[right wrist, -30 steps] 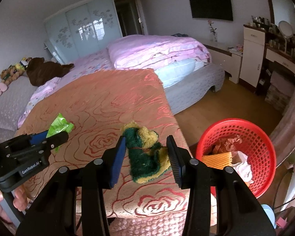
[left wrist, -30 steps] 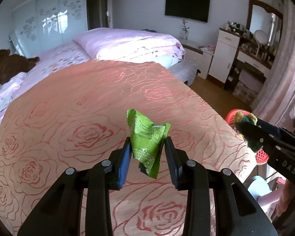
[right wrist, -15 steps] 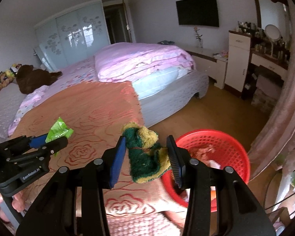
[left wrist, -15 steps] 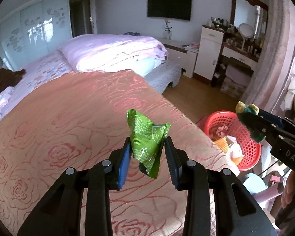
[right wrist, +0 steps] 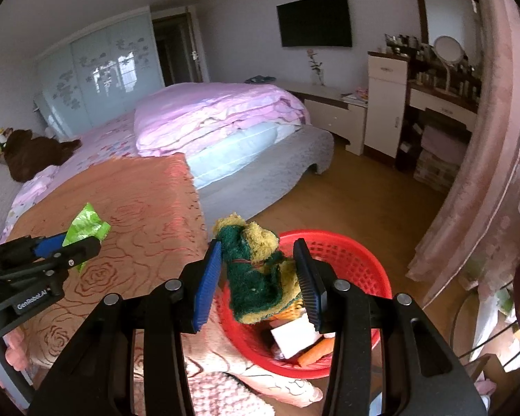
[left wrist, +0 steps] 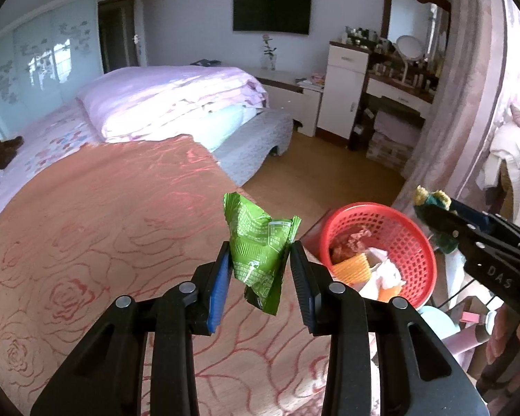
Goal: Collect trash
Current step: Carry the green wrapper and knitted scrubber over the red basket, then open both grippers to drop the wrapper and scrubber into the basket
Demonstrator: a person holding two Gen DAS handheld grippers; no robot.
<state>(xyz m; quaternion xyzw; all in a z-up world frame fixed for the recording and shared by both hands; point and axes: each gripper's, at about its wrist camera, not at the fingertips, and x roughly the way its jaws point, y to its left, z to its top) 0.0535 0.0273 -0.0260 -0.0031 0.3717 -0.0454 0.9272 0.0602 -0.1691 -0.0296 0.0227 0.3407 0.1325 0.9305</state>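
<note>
Left gripper (left wrist: 260,267): clenched on the green wrapper (left wrist: 260,246), centre of the left wrist view; the wrapper stands up between the jaws, clear of the bedspread (left wrist: 104,215).
Right gripper (right wrist: 260,274): clenched on the green-and-yellow scrubbing sponge (right wrist: 256,270), centre of the right wrist view.
Red basket (right wrist: 360,263): lower centre-right of the right wrist view, directly beyond the sponge; lower right of the left wrist view, off the bed's edge.
Basket contents: orange, white and pinkish pieces already lie inside; exact items cannot be told.
Sponge position: in front of the basket's near rim in the right wrist view; whether it is fully over the opening cannot be told.
Wrapper position: over the bedspread, left of the basket, apart from it.
Done, as judged: both pieces are lifted; some trash is already binned.
Left, as judged: release the sponge into the basket, bring the wrapper across, release it too.
Bedspread: no other loose trash shows on the visible part.
</note>
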